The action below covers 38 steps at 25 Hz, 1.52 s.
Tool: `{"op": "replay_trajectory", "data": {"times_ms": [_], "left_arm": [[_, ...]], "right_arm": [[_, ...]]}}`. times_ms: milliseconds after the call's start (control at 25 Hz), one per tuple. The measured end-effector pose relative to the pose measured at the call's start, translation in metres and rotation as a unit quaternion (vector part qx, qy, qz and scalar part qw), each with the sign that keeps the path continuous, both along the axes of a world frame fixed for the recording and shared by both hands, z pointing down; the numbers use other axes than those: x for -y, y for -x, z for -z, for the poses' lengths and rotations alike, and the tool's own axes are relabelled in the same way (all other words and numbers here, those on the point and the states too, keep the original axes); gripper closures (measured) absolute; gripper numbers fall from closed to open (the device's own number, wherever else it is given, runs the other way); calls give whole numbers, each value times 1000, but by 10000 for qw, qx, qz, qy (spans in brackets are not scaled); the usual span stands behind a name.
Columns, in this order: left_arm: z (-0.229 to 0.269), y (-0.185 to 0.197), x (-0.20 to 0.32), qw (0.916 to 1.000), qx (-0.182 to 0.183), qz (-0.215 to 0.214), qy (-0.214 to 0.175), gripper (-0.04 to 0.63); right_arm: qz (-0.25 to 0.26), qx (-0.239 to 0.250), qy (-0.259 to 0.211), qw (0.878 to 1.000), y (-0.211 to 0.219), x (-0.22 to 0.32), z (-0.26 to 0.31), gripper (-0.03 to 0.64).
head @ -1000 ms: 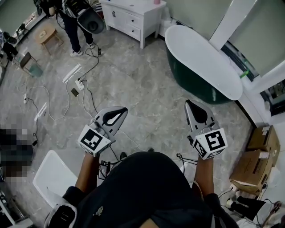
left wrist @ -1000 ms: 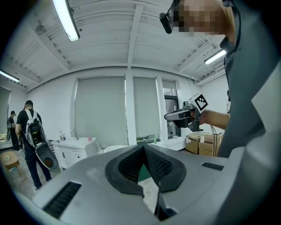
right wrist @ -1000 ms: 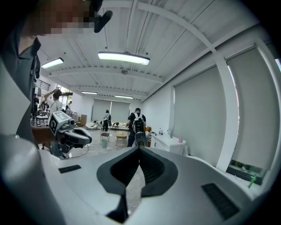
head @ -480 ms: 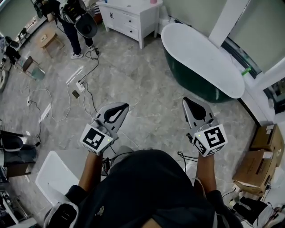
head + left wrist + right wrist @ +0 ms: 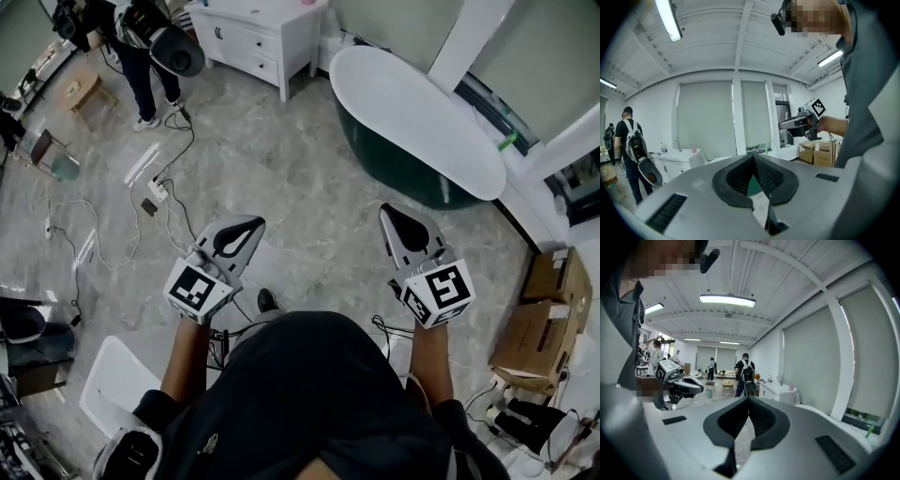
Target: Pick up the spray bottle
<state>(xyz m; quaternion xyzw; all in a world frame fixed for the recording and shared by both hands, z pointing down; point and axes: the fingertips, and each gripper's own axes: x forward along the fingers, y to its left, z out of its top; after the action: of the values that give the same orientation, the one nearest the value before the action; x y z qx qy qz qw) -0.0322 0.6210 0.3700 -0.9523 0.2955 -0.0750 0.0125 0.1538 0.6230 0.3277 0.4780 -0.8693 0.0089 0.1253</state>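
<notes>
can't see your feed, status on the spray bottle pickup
Left gripper shut, empty; right gripper shut, empty. Spray bottle not identified: small green item on sill behind bathtub, too small to tell. Bathtub between it and grippers.

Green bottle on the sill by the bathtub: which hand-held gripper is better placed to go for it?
Likely right: the right hand-held gripper is nearer the green bottle; the left hand-held gripper is farther off. Both are shut and empty.

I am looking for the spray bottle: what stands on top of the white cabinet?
On the white cabinet a small pink thing and a tap show. What the pink thing is cannot be told; the drawers hide their contents.
</notes>
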Motion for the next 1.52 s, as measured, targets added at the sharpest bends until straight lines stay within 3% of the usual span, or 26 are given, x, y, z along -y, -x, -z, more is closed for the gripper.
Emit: {"op": "replay_trajectory", "data": {"times_ms": [680, 800, 1120, 1520], "left_arm": [[-8, 96, 61, 9984, -210, -514, -111, 592], [-3, 96, 66, 9977, -369, -566, -27, 592], [-16, 93, 88, 9975, -307, -629, 68, 592], [-9, 52, 117, 9996, -142, -238, 16, 592]], "right_arm": [[-527, -241, -16, 9983, 92, 42, 6, 609], [-582, -291, -37, 9979, 96, 47, 11, 609], [-487, -327, 147, 9982, 98, 79, 6, 607], [-54, -170, 78, 9998, 58, 136, 7, 609]]}}
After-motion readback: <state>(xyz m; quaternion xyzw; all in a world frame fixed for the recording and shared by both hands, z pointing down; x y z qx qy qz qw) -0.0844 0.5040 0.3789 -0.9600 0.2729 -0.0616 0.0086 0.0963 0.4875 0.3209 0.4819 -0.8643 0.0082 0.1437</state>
